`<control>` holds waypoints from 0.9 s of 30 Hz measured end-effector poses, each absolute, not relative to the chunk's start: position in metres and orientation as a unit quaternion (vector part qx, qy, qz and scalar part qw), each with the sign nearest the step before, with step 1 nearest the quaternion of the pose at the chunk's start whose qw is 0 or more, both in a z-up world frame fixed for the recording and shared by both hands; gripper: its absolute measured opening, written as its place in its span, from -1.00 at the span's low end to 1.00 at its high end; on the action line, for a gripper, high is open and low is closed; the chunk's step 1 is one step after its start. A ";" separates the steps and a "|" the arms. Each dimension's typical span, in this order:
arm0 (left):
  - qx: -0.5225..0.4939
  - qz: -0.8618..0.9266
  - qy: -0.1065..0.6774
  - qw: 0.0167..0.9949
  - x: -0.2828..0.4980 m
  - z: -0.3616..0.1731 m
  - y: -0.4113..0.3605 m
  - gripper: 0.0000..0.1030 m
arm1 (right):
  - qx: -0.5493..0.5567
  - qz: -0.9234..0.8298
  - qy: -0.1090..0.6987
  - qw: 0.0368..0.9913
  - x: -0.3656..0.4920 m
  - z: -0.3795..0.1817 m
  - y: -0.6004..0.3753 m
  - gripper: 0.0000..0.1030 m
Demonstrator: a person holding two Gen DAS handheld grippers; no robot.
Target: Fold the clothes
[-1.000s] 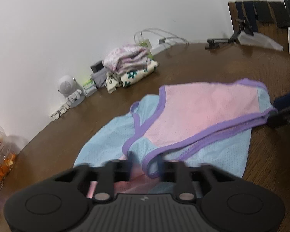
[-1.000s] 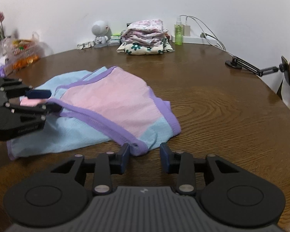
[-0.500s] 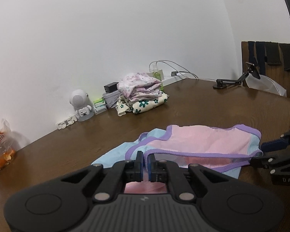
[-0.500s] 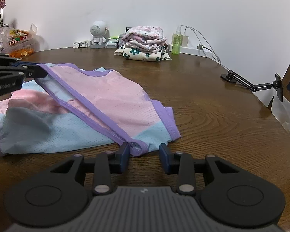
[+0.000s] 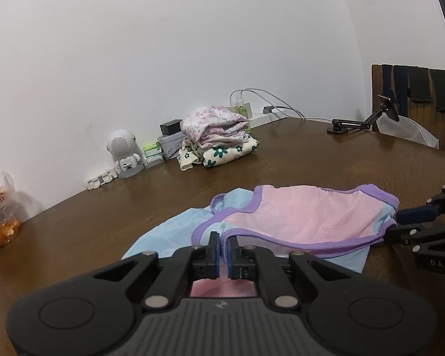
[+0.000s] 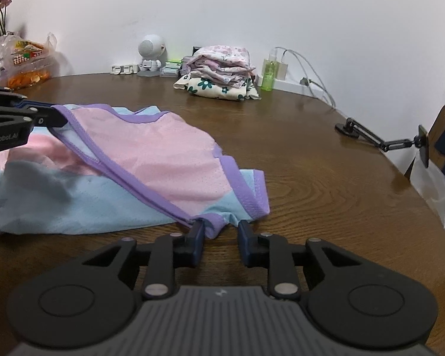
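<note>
The left gripper [image 5: 222,246] has its fingers [image 5: 213,247] pressed almost together on the purple hem of the garment [image 5: 305,216], pinching a corner of it and holding that corner just clear of the table [image 5: 311,154]. From that pinch the purple hem runs away to the right toward the right gripper [image 6: 221,231], drawn into a fairly straight line, with pink mesh beyond it and pale blue mesh below and to the left of the fingers.

The right gripper's fingers [image 6: 196,233] stand a little apart, and they have just been closing. The other purple corner of the garment lies between them, against the left finger; whether the pads already press it is hard to tell from this angle, since a gap shows beside the right finger. In the right wrist view the garment spreads ahead and to the left of these fingers, flat on the table at its near edge and rising toward the left gripper at the far left.

Well beyond both pairs of fingers, by the wall [image 5: 192,44], sits a stack of folded clothes [image 6: 219,71]. Left of it stands a small white robot figure [image 6: 149,56], right of it a green bottle [image 6: 268,74]. A black clamp arm [image 6: 379,139] rests at the table's far right edge.
</note>
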State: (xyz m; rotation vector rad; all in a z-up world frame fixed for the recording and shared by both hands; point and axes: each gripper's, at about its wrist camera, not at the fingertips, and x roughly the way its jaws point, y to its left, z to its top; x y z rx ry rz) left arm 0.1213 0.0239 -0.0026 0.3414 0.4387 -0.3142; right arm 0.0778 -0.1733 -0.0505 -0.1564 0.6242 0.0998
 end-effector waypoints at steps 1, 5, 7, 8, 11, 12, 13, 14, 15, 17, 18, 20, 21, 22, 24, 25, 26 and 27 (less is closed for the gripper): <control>0.167 -0.155 0.216 0.949 0.121 -0.002 0.024 -0.92 | -0.081 0.045 0.304 0.948 0.079 -0.050 -0.173 -0.54; 0.165 -0.157 0.216 0.950 0.121 -0.002 0.023 -0.92 | -0.095 0.041 0.301 0.948 0.081 -0.051 -0.166 -0.54; 0.162 -0.157 0.215 0.950 0.121 -0.003 0.022 -0.92 | -0.109 0.044 0.298 0.947 0.081 -0.052 -0.160 -0.54; 0.161 -0.157 0.214 0.950 0.121 -0.003 0.022 -0.92 | -0.117 0.045 0.296 0.947 0.081 -0.052 -0.157 -0.54; 0.159 -0.158 0.212 0.951 0.120 -0.002 0.023 -0.92 | -0.139 0.051 0.290 0.945 0.080 -0.052 -0.151 -0.85; 0.158 -0.158 0.212 0.952 0.120 -0.002 0.024 -0.92 | -0.141 0.051 0.289 0.945 0.080 -0.052 -0.152 -0.89; 0.156 -0.157 0.211 0.952 0.120 -0.001 0.025 -0.92 | -0.142 0.051 0.287 0.946 0.079 -0.051 -0.153 -0.92; 0.154 -0.156 0.211 0.953 0.120 -0.001 0.026 -0.92 | -0.140 0.051 0.284 0.947 0.078 -0.049 -0.155 -0.95; 0.151 -0.157 0.211 0.953 0.120 -0.001 0.027 -0.92 | -0.135 0.051 0.279 0.950 0.076 -0.047 -0.158 -0.95; 0.144 -0.160 0.213 0.953 0.120 -0.001 0.029 -0.92 | -0.101 0.053 0.271 0.956 0.070 -0.040 -0.170 -0.95; 0.141 -0.161 0.214 0.953 0.120 -0.002 0.030 -0.92 | -0.080 0.053 0.269 0.959 0.067 -0.035 -0.178 -0.95; 0.135 -0.172 0.219 0.951 0.115 -0.003 0.030 -0.92 | -0.036 0.052 0.264 0.962 0.060 -0.026 -0.193 -0.96; 0.132 -0.178 0.221 0.950 0.113 -0.004 0.029 -0.92 | -0.014 0.049 0.268 0.962 0.056 -0.023 -0.203 -0.96; 0.131 -0.186 0.219 0.949 0.107 -0.004 0.027 -0.92 | 0.002 0.048 0.273 0.961 0.052 -0.021 -0.211 -0.96; 0.138 -0.203 0.216 0.945 0.096 -0.007 0.020 -0.92 | 0.024 0.041 0.284 0.958 0.043 -0.022 -0.224 -0.96; 0.145 -0.210 0.215 0.943 0.090 -0.009 0.015 -0.92 | 0.034 0.038 0.290 0.956 0.038 -0.023 -0.230 -0.96; 0.153 -0.216 0.218 0.939 0.087 -0.011 0.011 -0.92 | 0.031 0.034 0.298 0.954 0.037 -0.027 -0.233 -0.96; 0.162 -0.222 0.223 0.935 0.084 -0.016 0.006 -0.92 | 0.029 0.032 0.309 0.950 0.036 -0.032 -0.235 -0.96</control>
